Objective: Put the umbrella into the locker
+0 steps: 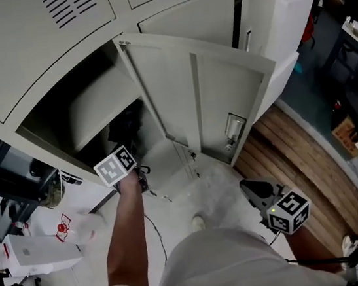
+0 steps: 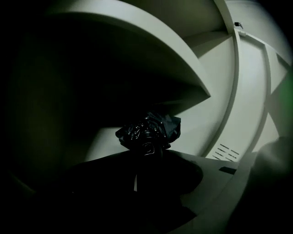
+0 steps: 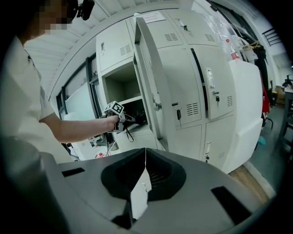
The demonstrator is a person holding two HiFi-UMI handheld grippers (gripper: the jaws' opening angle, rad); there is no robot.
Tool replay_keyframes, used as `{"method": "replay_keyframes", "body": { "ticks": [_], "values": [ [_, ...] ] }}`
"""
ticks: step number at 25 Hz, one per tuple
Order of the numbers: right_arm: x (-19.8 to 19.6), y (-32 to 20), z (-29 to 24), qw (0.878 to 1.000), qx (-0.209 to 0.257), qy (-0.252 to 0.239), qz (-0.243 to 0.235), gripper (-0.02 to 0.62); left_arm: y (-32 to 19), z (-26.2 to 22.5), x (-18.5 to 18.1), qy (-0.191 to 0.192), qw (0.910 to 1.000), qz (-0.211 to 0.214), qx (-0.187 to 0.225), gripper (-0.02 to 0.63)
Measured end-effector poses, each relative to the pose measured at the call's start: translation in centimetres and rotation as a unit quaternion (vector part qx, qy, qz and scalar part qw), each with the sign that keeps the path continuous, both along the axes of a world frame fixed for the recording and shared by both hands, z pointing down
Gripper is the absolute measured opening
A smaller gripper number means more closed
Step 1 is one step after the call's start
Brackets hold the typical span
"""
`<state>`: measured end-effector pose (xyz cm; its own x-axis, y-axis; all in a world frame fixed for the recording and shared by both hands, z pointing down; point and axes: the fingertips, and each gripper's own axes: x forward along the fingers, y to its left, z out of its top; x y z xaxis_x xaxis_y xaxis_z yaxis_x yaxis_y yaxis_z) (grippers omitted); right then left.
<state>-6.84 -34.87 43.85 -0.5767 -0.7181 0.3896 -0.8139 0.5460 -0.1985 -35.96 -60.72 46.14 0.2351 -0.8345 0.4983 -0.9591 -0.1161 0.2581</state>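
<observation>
In the head view the grey locker point(image 1: 44, 125) stands open, its door point(image 1: 211, 88) swung out to the right. My left gripper point(image 1: 133, 157) reaches into the lower opening, shut on the black folded umbrella point(image 1: 127, 128), which points into the dark compartment. The left gripper view shows the crumpled umbrella point(image 2: 149, 131) sticking out past the dark jaws of my left gripper point(image 2: 143, 155), under a pale shelf point(image 2: 151, 64). My right gripper point(image 1: 253, 189) hangs low at the right, shut and empty; in its own view my right gripper point(image 3: 145, 153) faces the locker, the left gripper point(image 3: 120, 119) and the umbrella point(image 3: 138, 118).
Closed locker doors point(image 3: 208, 91) stand right of the open one. A wooden floor strip point(image 1: 300, 161) runs along their base. A white box point(image 1: 36, 253) and a clear bottle point(image 1: 78, 227) lie on the floor at the left. A thin cable point(image 1: 157, 231) dangles from the left gripper.
</observation>
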Motion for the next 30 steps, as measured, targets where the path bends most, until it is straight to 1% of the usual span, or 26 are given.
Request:
{"method": "replay_keyframes", "body": {
  "ticks": [9, 15, 19, 21, 24, 26, 30],
  "values": [
    [-0.1, -0.2, 0.4, 0.999, -0.019, 0.001, 0.039, 0.017, -4.3, 2.4, -1.3, -0.019, 0.9995, -0.008, -0.025, 0.163],
    [0.2, -0.2, 0.4, 0.998, -0.021, -0.002, 0.052, 0.017, -5.1, 3.1, -1.4, -0.049, 0.9983, -0.012, -0.029, 0.164],
    [0.4, -0.1, 0.4, 0.998, -0.020, -0.003, 0.051, 0.017, -5.1, 3.3, -1.3, -0.065, 0.9973, -0.015, -0.031, 0.166],
    [0.7, 0.0, 0.4, 0.999, -0.021, -0.003, 0.049, 0.017, -5.0, 3.3, -1.1, -0.070, 0.9971, -0.013, -0.029, 0.167],
    [1.1, 0.4, 0.3, 0.999, -0.020, -0.002, 0.044, 0.017, -4.9, 2.6, -1.0, -0.065, 0.9976, -0.015, -0.015, 0.235],
    [1.4, 0.5, 0.3, 0.999, -0.020, -0.002, 0.040, 0.017, -4.7, 1.9, -0.8, -0.062, 0.9979, -0.015, -0.003, 0.239],
    [2.1, 1.1, 0.3, 0.999, -0.021, -0.002, 0.028, 0.017, -3.3, 0.8, -0.7, -0.077, 0.9967, -0.021, 0.009, 0.247]
  ]
}}
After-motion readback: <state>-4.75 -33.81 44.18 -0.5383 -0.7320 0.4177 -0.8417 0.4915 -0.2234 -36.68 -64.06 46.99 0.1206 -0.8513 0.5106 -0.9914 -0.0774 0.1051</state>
